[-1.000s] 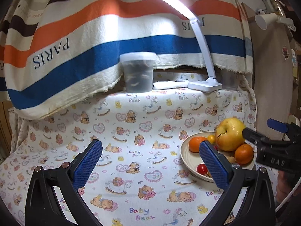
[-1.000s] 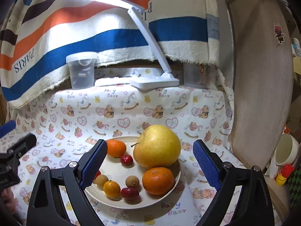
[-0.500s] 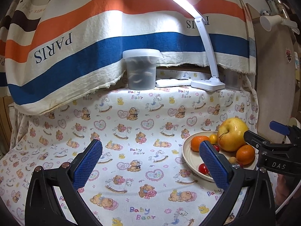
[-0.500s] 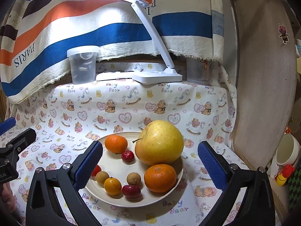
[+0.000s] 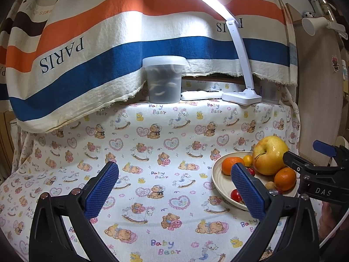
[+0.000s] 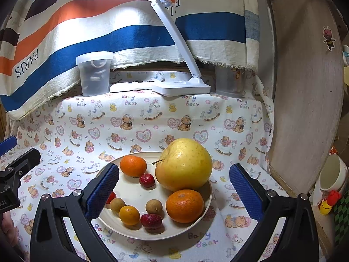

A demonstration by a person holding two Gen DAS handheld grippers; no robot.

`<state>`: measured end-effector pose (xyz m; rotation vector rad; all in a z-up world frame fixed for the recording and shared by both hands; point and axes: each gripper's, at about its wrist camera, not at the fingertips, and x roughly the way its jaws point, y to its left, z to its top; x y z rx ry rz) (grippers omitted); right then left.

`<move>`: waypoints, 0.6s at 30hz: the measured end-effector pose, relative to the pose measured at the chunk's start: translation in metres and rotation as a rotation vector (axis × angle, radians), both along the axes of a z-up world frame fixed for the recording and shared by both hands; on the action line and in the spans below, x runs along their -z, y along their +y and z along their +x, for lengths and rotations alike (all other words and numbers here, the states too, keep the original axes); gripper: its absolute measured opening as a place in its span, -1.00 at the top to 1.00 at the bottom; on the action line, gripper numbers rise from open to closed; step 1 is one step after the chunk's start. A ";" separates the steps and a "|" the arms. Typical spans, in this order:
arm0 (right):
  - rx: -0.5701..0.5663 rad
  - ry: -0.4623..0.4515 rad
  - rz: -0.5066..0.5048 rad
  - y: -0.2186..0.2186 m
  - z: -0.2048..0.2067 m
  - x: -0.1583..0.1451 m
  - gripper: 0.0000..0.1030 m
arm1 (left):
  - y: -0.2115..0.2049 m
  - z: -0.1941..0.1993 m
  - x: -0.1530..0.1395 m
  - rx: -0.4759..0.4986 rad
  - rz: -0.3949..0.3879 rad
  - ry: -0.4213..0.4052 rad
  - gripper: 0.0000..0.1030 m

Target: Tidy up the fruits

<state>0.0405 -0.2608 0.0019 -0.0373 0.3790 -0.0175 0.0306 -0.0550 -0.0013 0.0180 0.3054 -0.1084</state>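
Fruits sit piled on a cream plate [image 6: 197, 219] on the table's [image 6: 152, 118] bear-print cloth, front right. Big yellow apple [image 6: 184, 163] at the back, one orange [image 6: 185, 205] just in front of it, another orange [image 6: 133, 166] to its left, w/ small red and brown fruits scattered between. Right gripper [image 6: 174, 193] hovers over the plate, jaws wide apart, holding nothing. Left gripper [image 5: 174, 191] hangs above bare cloth beside the plate, jaws also spread, empty. Lidded plastic tub [image 5: 164, 78] and white desk lamp [image 5: 241, 95] stand at the back, under a striped cloth [image 5: 130, 50].
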 end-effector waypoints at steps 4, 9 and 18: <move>0.000 -0.012 -0.014 0.001 -0.002 0.000 -0.98 | 0.000 0.000 0.000 -0.001 0.001 0.000 -0.99; -0.002 -0.024 -0.032 0.004 -0.004 -0.001 -0.98 | 0.000 0.001 0.000 -0.001 0.003 0.003 -0.99; 0.006 -0.009 -0.017 0.001 -0.002 0.000 -0.98 | -0.001 0.000 0.001 0.006 0.009 0.001 -0.99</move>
